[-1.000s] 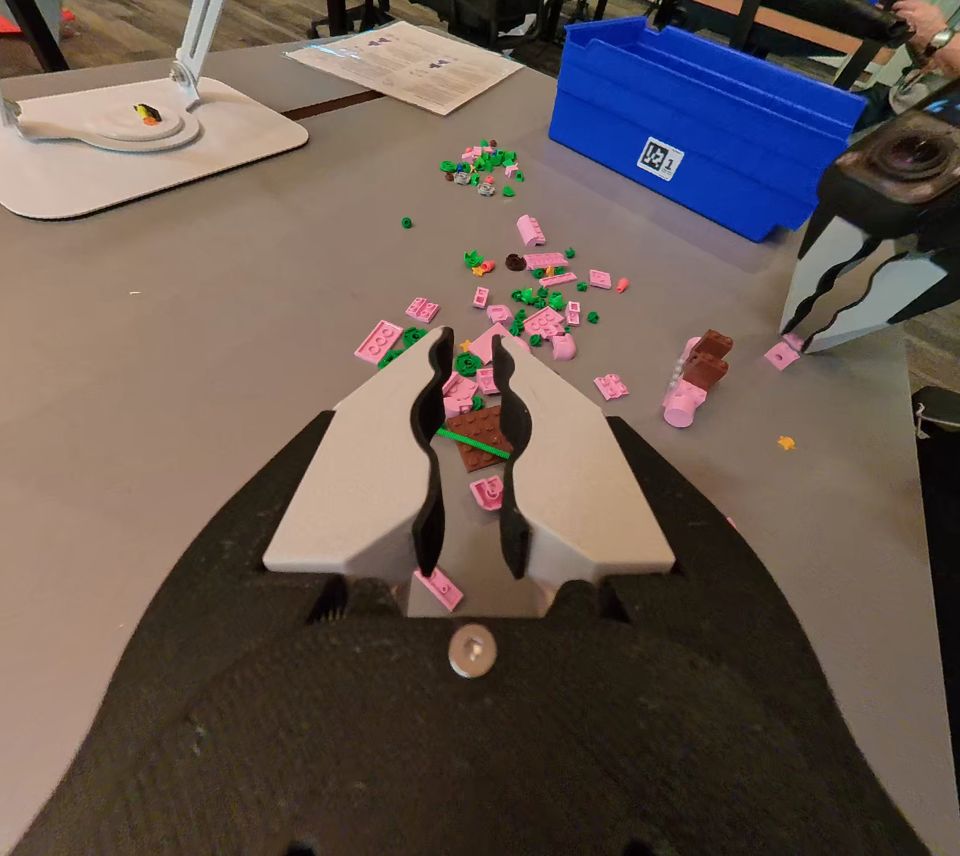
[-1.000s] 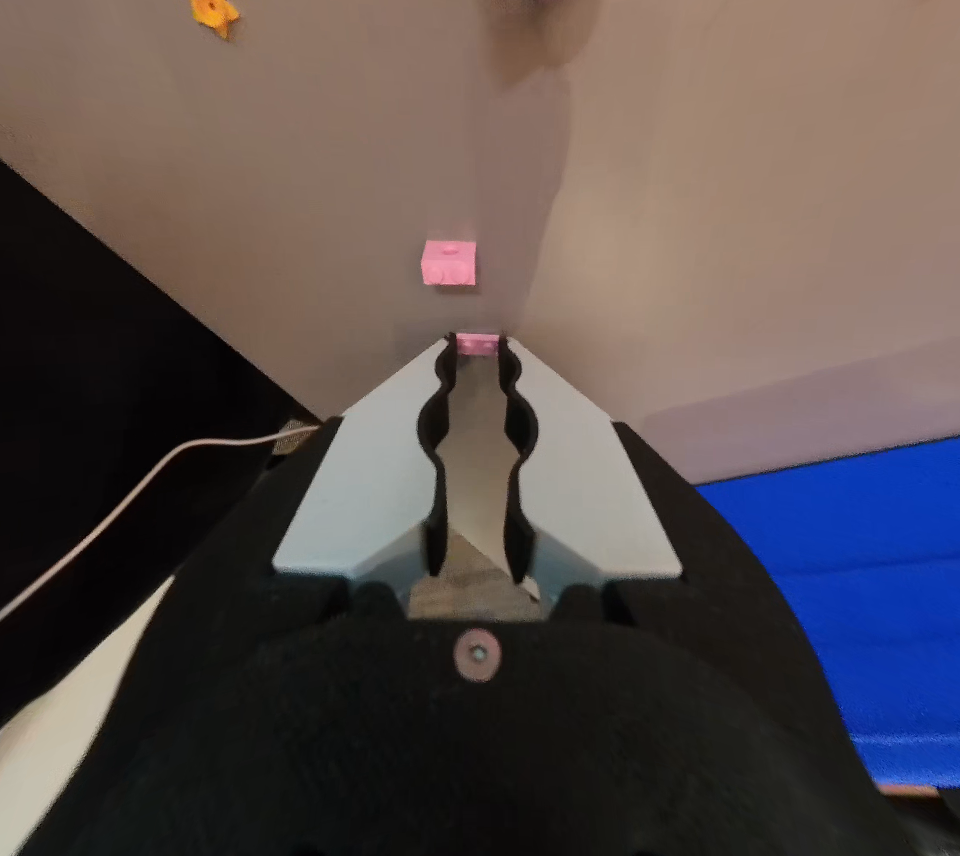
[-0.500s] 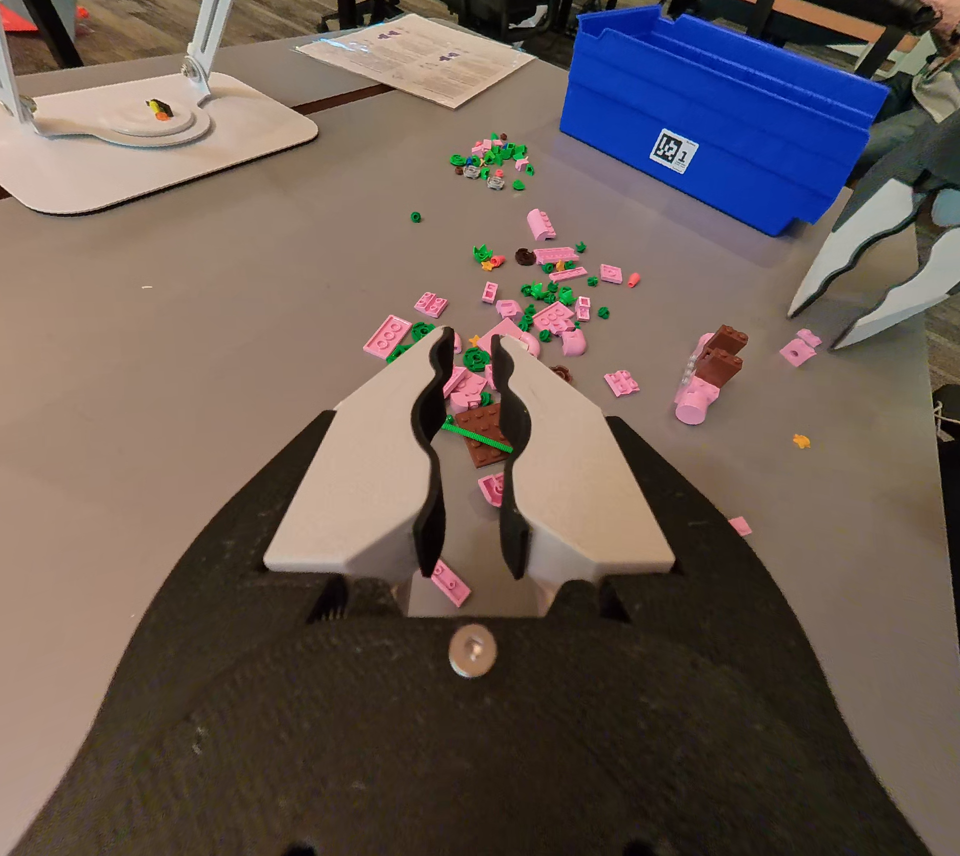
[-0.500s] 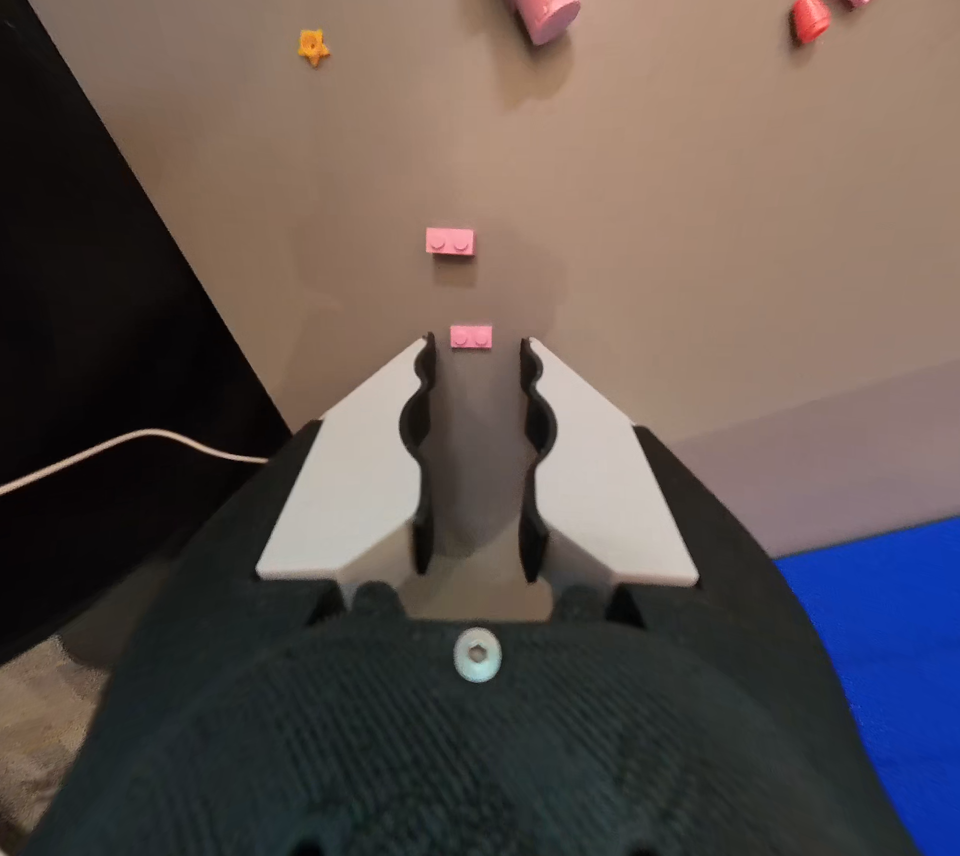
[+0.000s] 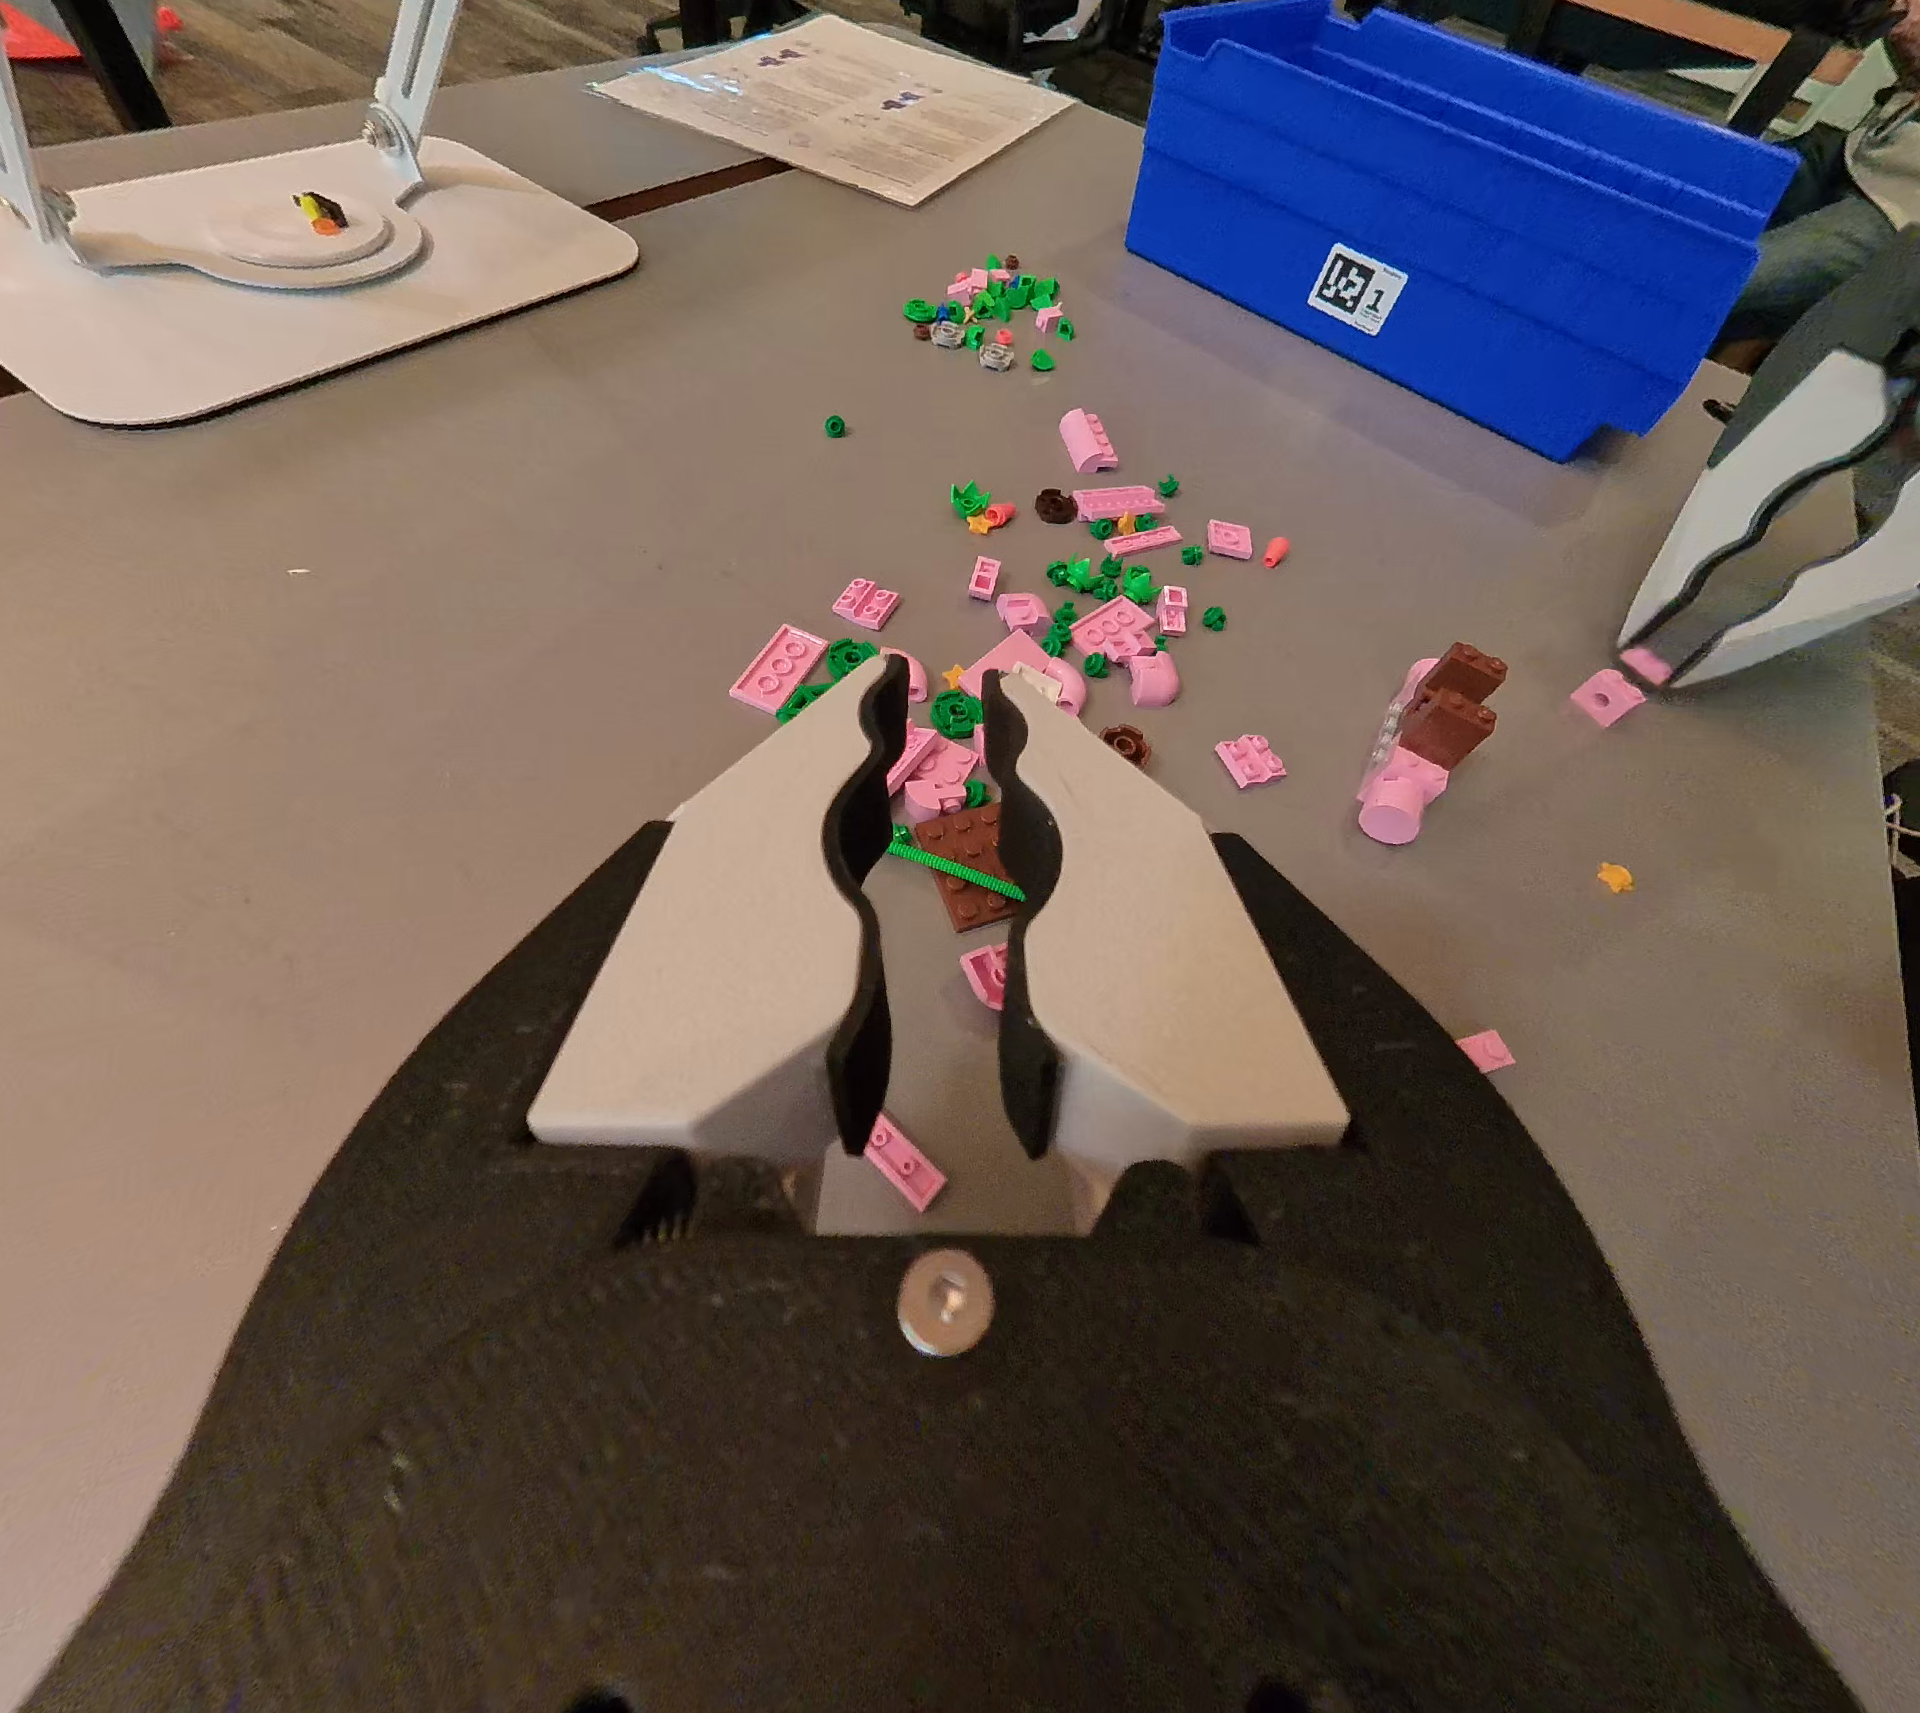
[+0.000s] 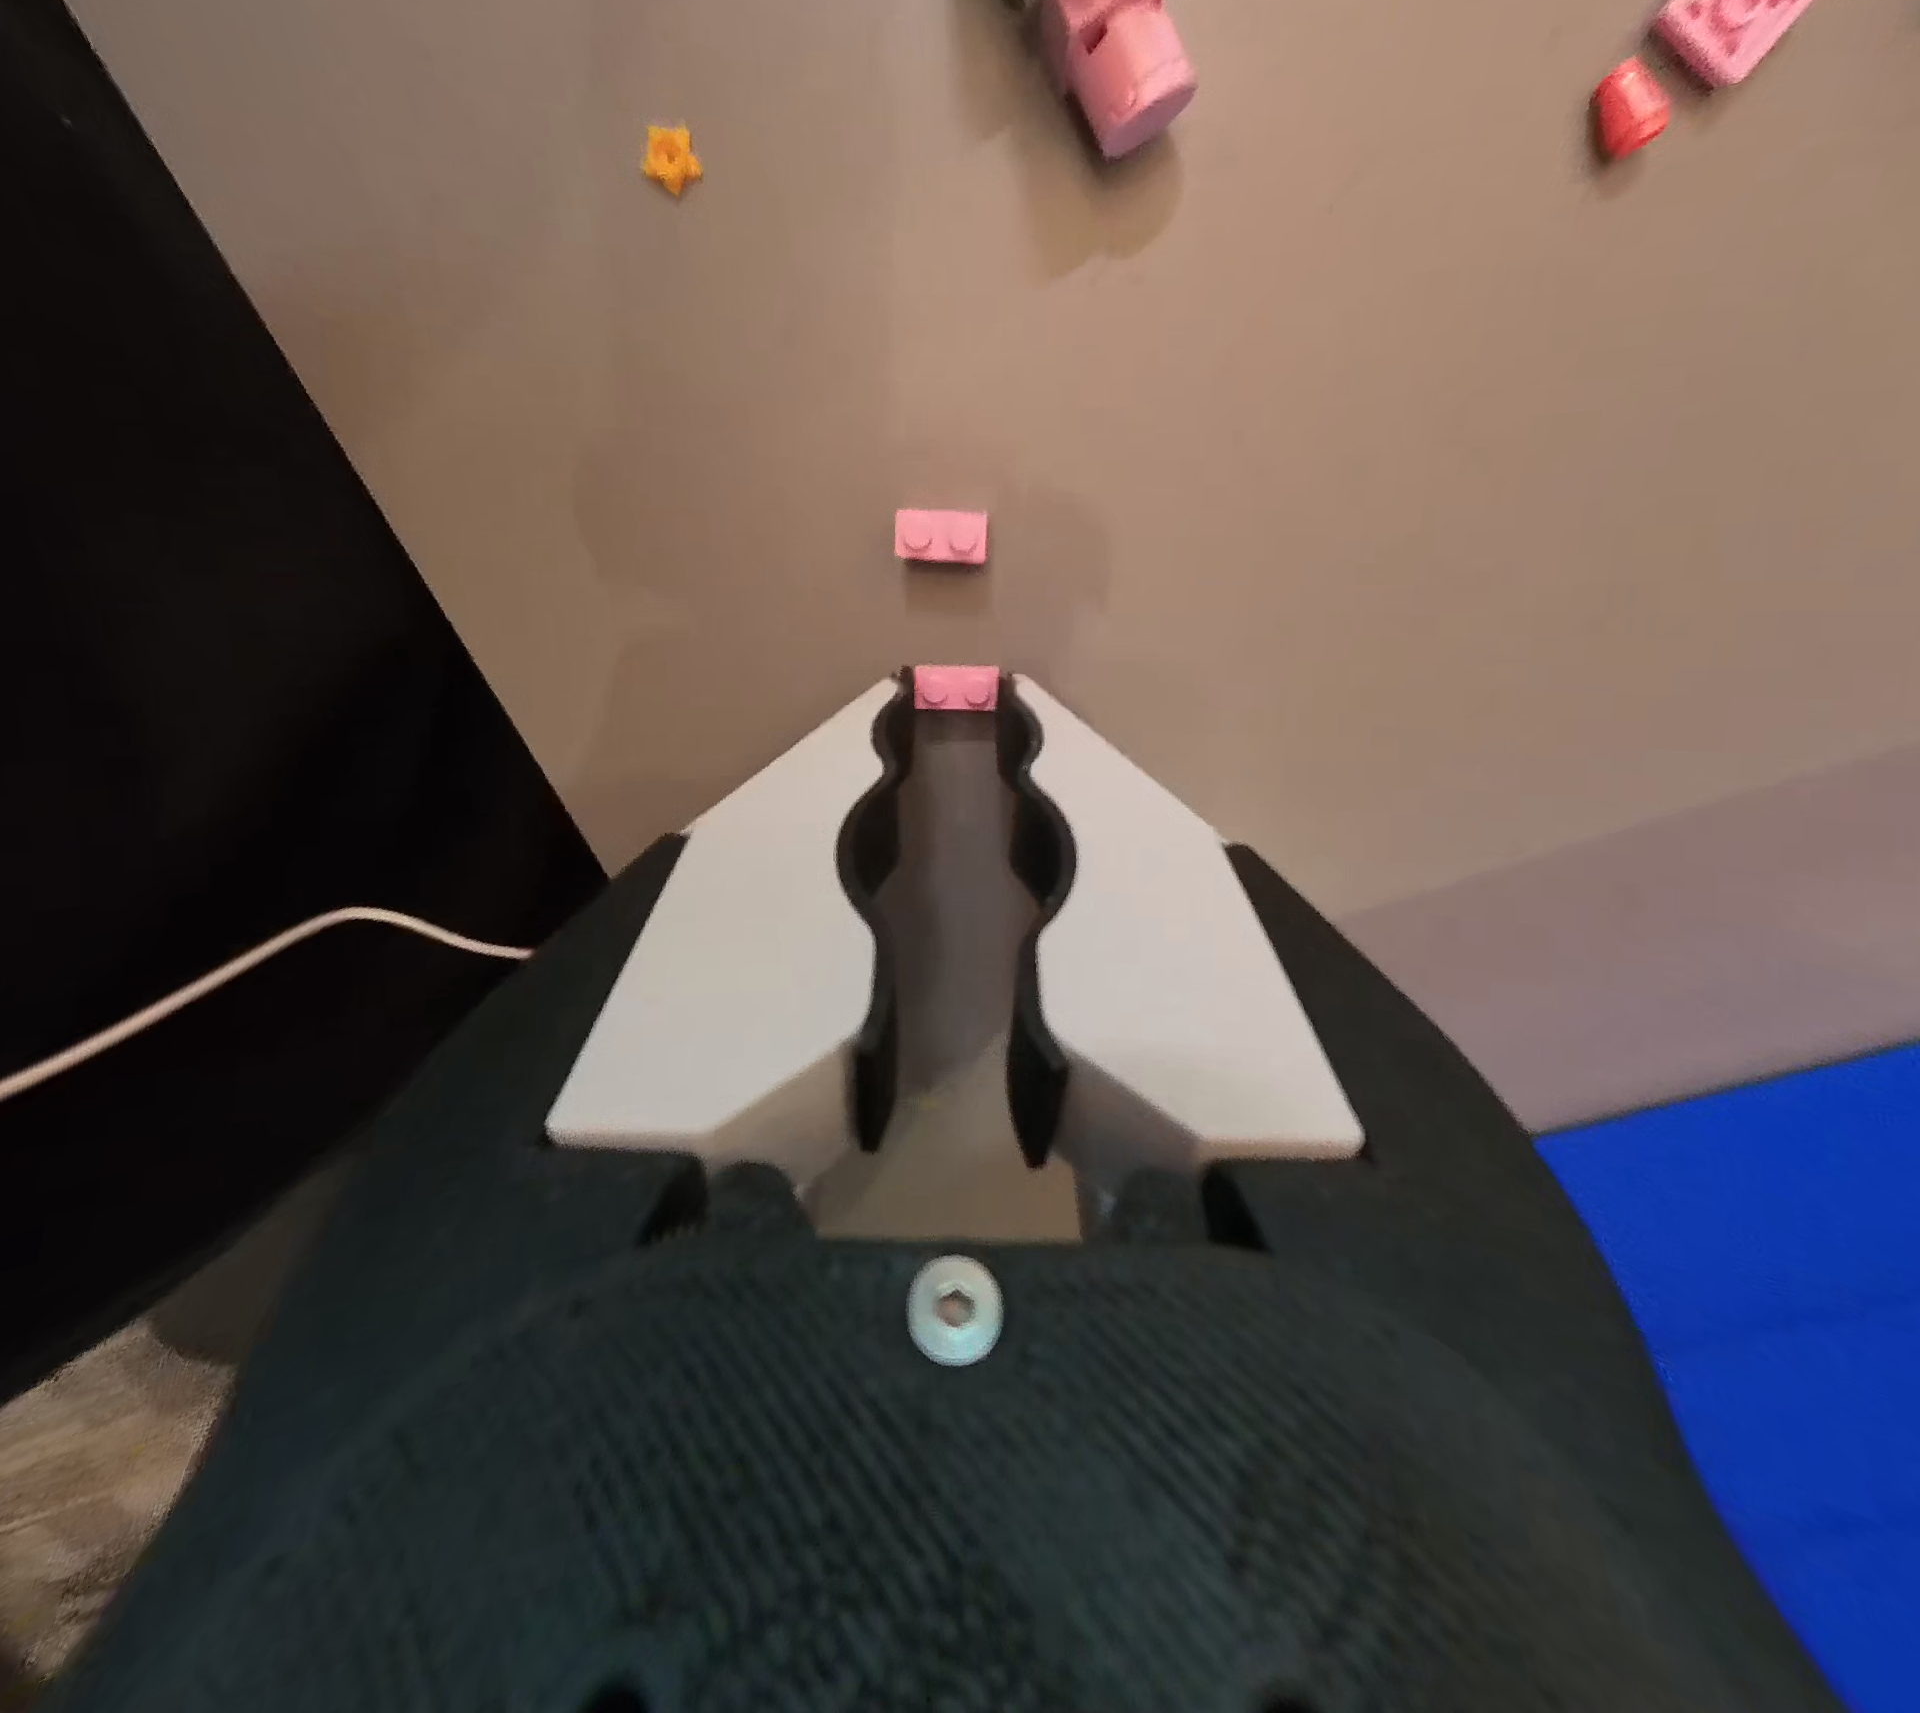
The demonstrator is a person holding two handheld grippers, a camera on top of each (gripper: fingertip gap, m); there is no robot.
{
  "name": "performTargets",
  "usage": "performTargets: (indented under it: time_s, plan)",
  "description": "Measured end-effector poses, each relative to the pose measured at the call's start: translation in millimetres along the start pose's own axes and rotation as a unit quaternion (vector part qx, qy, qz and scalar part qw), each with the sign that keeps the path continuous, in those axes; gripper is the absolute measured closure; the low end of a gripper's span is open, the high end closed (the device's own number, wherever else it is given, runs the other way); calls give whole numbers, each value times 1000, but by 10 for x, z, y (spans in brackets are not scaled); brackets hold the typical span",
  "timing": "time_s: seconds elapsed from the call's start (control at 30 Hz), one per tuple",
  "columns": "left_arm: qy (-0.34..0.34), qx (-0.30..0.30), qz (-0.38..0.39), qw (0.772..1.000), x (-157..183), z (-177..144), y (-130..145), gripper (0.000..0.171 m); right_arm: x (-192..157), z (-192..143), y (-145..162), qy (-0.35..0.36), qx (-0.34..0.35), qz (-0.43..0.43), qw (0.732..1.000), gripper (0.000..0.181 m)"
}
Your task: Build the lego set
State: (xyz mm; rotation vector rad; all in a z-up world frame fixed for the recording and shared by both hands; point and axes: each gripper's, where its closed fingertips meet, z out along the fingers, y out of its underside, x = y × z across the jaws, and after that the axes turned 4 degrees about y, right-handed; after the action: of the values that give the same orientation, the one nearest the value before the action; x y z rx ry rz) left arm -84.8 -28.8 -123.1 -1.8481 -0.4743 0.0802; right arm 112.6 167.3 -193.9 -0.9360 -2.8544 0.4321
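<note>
Loose pink, green and brown lego pieces (image 5: 1081,603) lie scattered on the grey table (image 5: 416,676). My left gripper (image 5: 940,676) hovers over the near end of the pile, jaws slightly apart and empty; a brown plate with a green strip (image 5: 971,863) shows between its fingers. A pink and brown partial build (image 5: 1429,749) lies on its side to the right and also shows in the right wrist view (image 6: 1112,1). My right gripper (image 6: 956,681) is shut on a small pink plate (image 6: 956,689) at its tips, close to the table. A second small pink plate (image 6: 941,537) lies just beyond.
A blue bin (image 5: 1455,209) stands at the back right. A white stand base (image 5: 312,261) and an instruction sheet (image 5: 831,105) lie at the back left. A yellow star piece (image 6: 672,159) and a white cable (image 6: 260,967) are near the table's right edge. My right fingertips sit around 30 centimeters from my left ones.
My right gripper opened half a second ago with the small pink plate lying between its tips, and has now shut on it again. The left gripper has barely moved.
</note>
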Motion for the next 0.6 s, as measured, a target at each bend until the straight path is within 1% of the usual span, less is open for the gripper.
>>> performTargets:
  time_s: [0.1,0.2,0.33,0.6]
  plan:
    - [0,-1,0,1000,0,2,4,159,22,-99,-173,16,4,0,1000,167]
    - [0,-1,1,1000,3,2,2,159,-3,-126,-280,19,-15,-8,1000,167]
    - [-1,-2,2,1000,1,2,6,159,-33,-66,-301,16,-44,-17,999,167]
    - [-1,-6,3,1000,0,7,16,159,-33,5,-256,-2,-67,3,998,167]
